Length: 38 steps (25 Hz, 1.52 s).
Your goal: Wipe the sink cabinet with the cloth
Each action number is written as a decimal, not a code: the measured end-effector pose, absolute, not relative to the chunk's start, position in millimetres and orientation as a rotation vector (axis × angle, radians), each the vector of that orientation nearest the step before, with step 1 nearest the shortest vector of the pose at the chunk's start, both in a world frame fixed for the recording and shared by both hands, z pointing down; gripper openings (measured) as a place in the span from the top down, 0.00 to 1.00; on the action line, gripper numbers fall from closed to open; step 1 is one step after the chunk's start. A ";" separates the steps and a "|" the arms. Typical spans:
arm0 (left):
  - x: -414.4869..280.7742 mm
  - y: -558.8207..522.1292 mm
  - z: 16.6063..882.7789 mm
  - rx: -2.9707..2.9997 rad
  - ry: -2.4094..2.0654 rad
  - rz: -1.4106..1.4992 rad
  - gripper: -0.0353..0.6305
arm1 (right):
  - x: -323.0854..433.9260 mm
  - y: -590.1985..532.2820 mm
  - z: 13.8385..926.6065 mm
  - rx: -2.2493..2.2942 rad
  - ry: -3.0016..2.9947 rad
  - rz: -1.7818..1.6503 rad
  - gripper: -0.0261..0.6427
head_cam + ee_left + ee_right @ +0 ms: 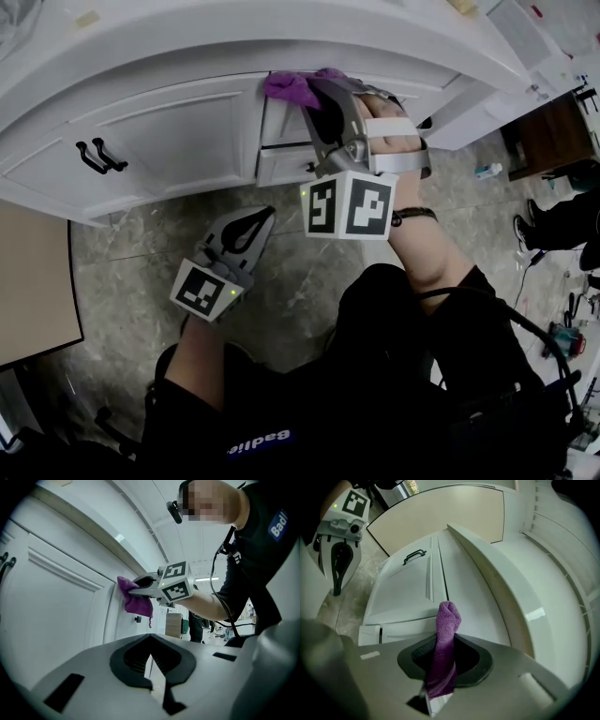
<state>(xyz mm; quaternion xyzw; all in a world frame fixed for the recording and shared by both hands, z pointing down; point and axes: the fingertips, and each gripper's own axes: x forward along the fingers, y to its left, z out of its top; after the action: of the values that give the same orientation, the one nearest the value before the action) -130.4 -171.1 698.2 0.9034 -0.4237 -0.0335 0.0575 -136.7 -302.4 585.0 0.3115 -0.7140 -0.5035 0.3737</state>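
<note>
The white sink cabinet [178,131] fills the top of the head view, with black door handles [94,155] at its left. A purple cloth [295,87] is pressed against the cabinet front just under the countertop edge, above a drawer. My right gripper [317,98] is shut on the cloth, and a fold [447,620] sticks out past its jaws toward the cabinet face [403,588]. My left gripper [248,225] hangs lower over the floor, away from the cabinet, shut with nothing in it [150,637]. From the left gripper view the cloth [136,602] touches the cabinet.
Grey stone floor [281,253] lies below the cabinet. A beige panel [33,281] stands at the left. A small bottle [487,171] lies on the floor at the right, near dark furniture [544,131] and another person's legs [562,220]. A small knob [137,618] sits below the cloth.
</note>
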 end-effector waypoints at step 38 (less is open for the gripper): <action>-124.7 -197.8 722.5 2.670 -1.214 -0.170 0.96 | -70.1 -329.5 566.8 0.882 -1.761 -1.284 0.85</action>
<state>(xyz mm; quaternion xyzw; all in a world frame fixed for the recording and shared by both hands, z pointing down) -124.7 -197.8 722.5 0.9041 -0.4110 -0.0576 0.1017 -70.1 -329.5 566.8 0.3460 -0.6914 -0.5041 0.3849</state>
